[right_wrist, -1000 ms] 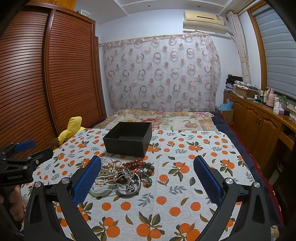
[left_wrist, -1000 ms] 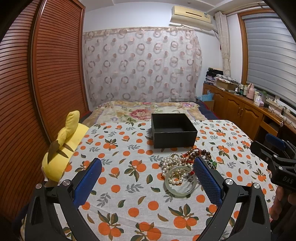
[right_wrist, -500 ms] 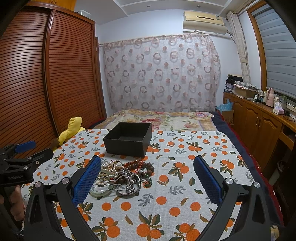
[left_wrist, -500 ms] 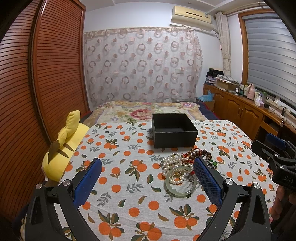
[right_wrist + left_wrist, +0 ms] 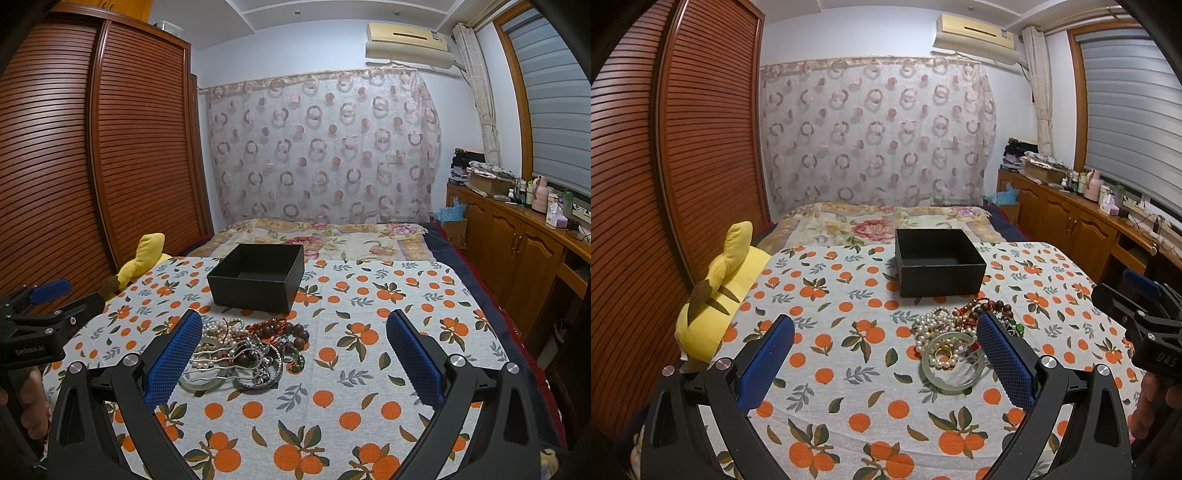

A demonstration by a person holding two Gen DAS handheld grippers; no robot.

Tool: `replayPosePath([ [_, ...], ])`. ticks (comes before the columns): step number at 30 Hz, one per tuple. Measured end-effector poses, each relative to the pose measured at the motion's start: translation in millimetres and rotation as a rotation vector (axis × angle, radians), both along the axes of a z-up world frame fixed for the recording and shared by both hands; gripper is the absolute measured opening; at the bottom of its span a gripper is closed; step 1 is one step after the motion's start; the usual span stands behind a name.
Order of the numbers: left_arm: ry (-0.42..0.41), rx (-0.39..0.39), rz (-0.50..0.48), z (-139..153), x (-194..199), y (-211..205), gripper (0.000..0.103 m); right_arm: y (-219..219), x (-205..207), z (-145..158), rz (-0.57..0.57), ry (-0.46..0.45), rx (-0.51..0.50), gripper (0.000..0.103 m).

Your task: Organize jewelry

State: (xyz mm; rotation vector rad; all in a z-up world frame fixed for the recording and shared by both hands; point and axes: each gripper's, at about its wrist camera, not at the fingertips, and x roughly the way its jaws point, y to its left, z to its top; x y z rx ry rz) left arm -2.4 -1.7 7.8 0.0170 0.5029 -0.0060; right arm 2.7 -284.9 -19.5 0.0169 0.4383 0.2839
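A tangled pile of jewelry (image 5: 955,332) (image 5: 243,350) lies on the orange-print cloth: pearl strands, brown wooden beads, a pale jade bangle (image 5: 951,369) and silver pieces. Behind it stands an empty, open black box (image 5: 940,266) (image 5: 258,277). My left gripper (image 5: 884,354) is open above the cloth, its right finger beside the pile, nothing held. My right gripper (image 5: 293,354) is open too, its left finger next to the pile. Each gripper appears at the edge of the other's view.
A yellow plush toy (image 5: 716,295) (image 5: 142,256) lies at the cloth's left edge by the slatted wooden wardrobe (image 5: 646,166). A floral bedspread (image 5: 882,221) lies beyond the box. Wooden cabinets (image 5: 517,251) with bottles run along the right wall.
Hardly anything has shifted; both grippers stay open and drift only slightly. The jewelry and box have not moved.
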Motion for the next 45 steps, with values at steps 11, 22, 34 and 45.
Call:
replayPosePath([
  [11,-0.002,-0.001,0.0,0,-1,0,0.096,1,0,0,0.001,-0.001,0.001,0.101],
  [22,-0.004,-0.002,0.001,-1,-1,0,0.096,-1,1,3,0.001,-0.002,0.0,0.101],
  [34,0.004,-0.006,-0.004,10,-3,3,0.096,1,0,3,0.003,0.001,-0.001,0.101],
  [45,0.094,-0.058,-0.087,-22,18,-1,0.096,12,8,-17,0.059,0.057,-0.031,0.101],
])
